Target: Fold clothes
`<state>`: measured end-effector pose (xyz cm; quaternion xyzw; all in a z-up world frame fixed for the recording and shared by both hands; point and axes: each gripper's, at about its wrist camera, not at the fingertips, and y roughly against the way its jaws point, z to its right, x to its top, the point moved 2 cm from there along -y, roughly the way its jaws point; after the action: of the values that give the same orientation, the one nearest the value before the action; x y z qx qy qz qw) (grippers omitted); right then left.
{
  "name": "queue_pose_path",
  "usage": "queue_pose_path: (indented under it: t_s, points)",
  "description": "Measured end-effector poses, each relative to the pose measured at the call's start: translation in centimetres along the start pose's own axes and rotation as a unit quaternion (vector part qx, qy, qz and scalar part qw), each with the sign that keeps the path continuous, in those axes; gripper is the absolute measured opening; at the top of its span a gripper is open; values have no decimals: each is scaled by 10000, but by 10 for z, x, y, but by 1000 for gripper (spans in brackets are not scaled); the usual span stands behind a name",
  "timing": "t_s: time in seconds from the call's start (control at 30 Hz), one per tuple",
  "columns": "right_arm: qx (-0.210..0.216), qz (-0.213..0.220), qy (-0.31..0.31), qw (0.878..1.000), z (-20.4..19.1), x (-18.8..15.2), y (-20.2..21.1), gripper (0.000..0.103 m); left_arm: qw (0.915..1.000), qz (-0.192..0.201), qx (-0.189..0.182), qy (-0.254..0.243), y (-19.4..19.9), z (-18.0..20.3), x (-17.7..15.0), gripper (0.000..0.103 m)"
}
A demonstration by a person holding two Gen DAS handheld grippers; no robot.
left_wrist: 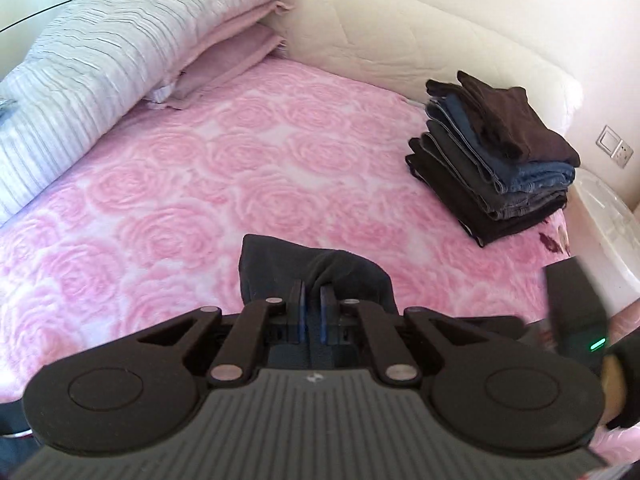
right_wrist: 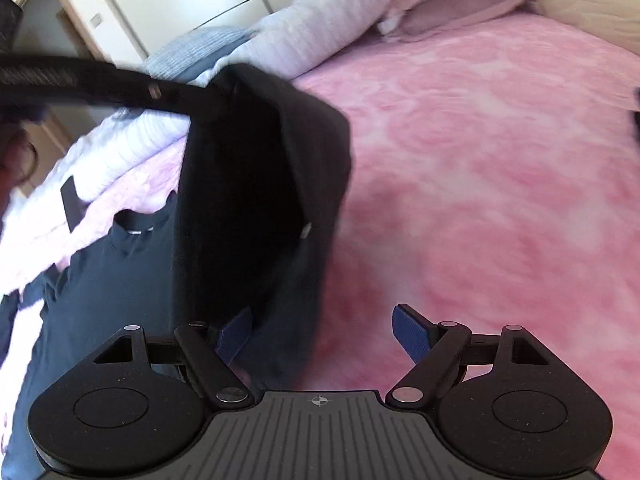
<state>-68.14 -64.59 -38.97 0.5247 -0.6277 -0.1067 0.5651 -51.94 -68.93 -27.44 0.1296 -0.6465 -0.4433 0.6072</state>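
From the left wrist, the left gripper (left_wrist: 312, 300) pinches a bunched fold of a dark shirt (left_wrist: 312, 270) above the pink bedspread (left_wrist: 240, 168); soft, light cloth, best taken at a hem or corner. A stack of folded clothes (left_wrist: 492, 152) sits near the headboard. From the right wrist, the right gripper (right_wrist: 324, 326) is spread, the shirt hanging limp just beside its left finger; blur hides the hem, and whether cloth touches the pad is unclear.

Bright soft daylight, fisheye bending at edges, right view motion-blurred

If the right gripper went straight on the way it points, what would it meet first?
Probably the hanging dark garment, which sags across the left part of the open right gripper; depth is unclear. Past it lies the pink bedspread.
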Motion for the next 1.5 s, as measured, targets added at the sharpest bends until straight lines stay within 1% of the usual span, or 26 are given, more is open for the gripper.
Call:
queue_pose_path:
  t_s: [0.03,0.07,0.1,0.13,0.2,0.23,0.27,0.3,0.37,0.43,0.47,0.57,0.63,0.67,0.7,0.77,0.83,0.87,0.9,0.97,1.07,1.23,1.33,1.37,1.43,1.5]
  points:
    - [-88,-51,125,9999,-1,2,-4,80,10000,44,9,7,5,0,-1,4]
    - [-176,-101,250,9995,-1,5,-8,55,10000,89,17,15,9,0,-1,4]
    - [-264,-152,375,9988,-2,7,-12,8,9999,133,26,22,14,1,-2,4]
    - [-352,-202,499,9979,-3,9,-15,6,9998,186,-3,4,19,3,-3,4]
    - [-858,-9,944,9918,4,21,4,4,9995,268,-133,-75,29,12,-6,4]
    - [-1266,199,1303,9832,7,28,22,4,9992,285,-237,-136,32,19,-9,4]
    - [-1765,467,1774,9670,9,34,45,4,9988,302,-341,-197,35,26,-11,4]
    - [-2041,531,2027,9563,11,32,58,5,9982,250,-478,-273,35,34,-16,5]
    - [-2192,280,2115,9521,16,16,66,5,9959,-141,-843,-308,24,51,-27,6]
    - [-2341,30,2200,9470,21,0,73,5,9918,-661,-1056,-299,8,64,-42,17]
    - [-2415,-96,2242,9441,23,-9,77,5,9896,-805,-1152,-309,4,70,-49,19]
    - [-2633,-472,2364,9341,31,-33,89,5,9871,-940,-1247,-341,4,77,-64,21]
    - [-2775,-722,2443,9263,35,-49,97,6,9881,-995,-1117,-345,6,72,-70,22]
    - [-2845,-847,2482,9221,38,-57,101,14,9891,-1014,-1015,-337,7,67,-72,23]
    - [-2915,-972,2520,9177,40,-65,105,35,9900,-1031,-905,-327,8,61,-75,24]
    - [-3051,-1220,2594,9081,45,-82,113,67,9922,-1040,-635,-276,8,43,-76,26]
    - [-3185,-1468,2666,8977,50,-98,121,69,9940,-1010,-323,-273,5,26,-75,27]
    - [-3158,-1366,2639,9011,48,-97,127,69,9945,-995,-168,-273,4,17,-74,27]
    - [-3034,-1077,2542,9120,43,-89,130,69,9946,-983,-54,-313,-1,8,-71,27]
    - [-2812,-826,2382,9259,45,-71,124,69,9934,-981,178,-570,-18,-8,-63,27]
    - [-2501,-586,2162,9420,54,-43,111,69,9840,-1111,469,-1309,-50,-22,-55,28]
    - [-2246,-846,2140,9469,94,-27,102,69,9568,-1544,669,-2372,-107,-47,-53,33]
    - [-2189,-1079,2264,9430,121,-32,110,69,9496,-1763,495,-2543,-127,-62,-53,38]
    - [-2195,-1211,2264,9412,130,-36,112,69,9476,-1809,393,-2603,-129,-63,-52,36]
    - [-2086,-1380,2194,9430,144,-44,114,69,9423,-1959,125,-2710,-130,-62,-51,16]
    - [-1927,-1473,2093,9473,154,-48,117,68,9386,-1980,113,-2822,-128,-58,-52,6]
